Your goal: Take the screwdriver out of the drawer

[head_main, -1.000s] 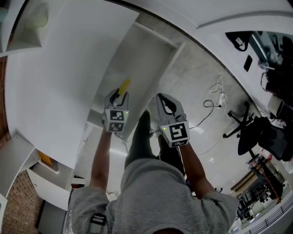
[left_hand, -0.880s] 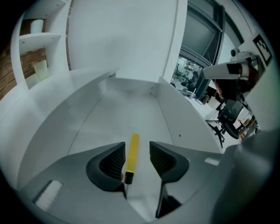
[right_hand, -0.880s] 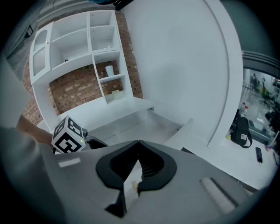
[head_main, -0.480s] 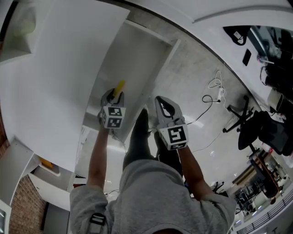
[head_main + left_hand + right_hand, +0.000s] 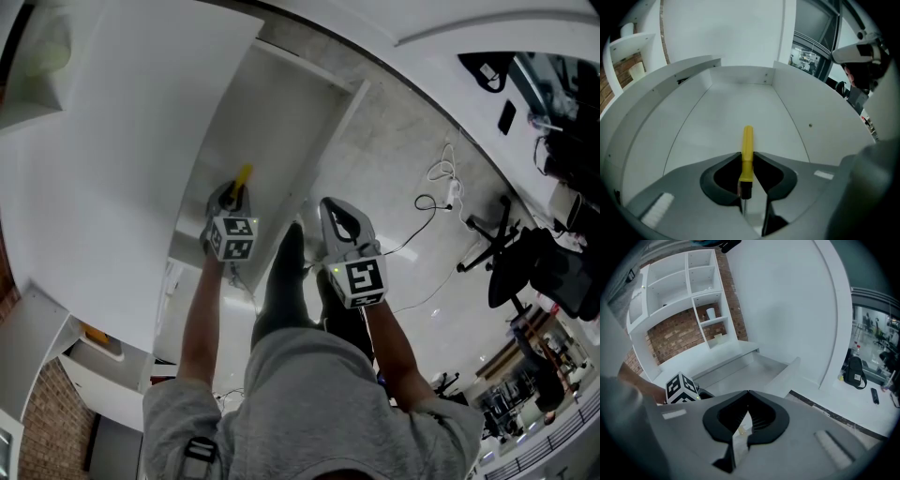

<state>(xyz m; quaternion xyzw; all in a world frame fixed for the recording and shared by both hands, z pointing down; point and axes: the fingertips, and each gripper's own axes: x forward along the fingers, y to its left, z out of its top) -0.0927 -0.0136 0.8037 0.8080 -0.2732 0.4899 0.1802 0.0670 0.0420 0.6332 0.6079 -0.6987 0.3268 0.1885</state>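
A screwdriver (image 5: 747, 150) with a yellow handle and black collar lies on the floor of the open white drawer (image 5: 736, 98). My left gripper (image 5: 747, 158) reaches down into the drawer, its jaws closing, and both tips touch the handle's sides near the collar. In the head view the yellow handle (image 5: 242, 176) sticks out beyond the left gripper (image 5: 228, 199) inside the drawer (image 5: 281, 103). My right gripper (image 5: 339, 217) hovers outside the drawer's near right side, shut with nothing in it. In its own view its tips (image 5: 748, 392) meet, with the drawer (image 5: 754, 369) behind.
A wide white cabinet top (image 5: 112, 150) runs along the drawer's left. White wall shelves (image 5: 693, 282) stand against brick. The person's legs (image 5: 281, 281) stand between the arms. Cables (image 5: 441, 187) and an office chair (image 5: 525, 272) sit on the concrete floor to the right.
My left gripper has sunk into the drawer over the screwdriver, so less of the yellow handle shows past it. The right gripper has barely shifted.
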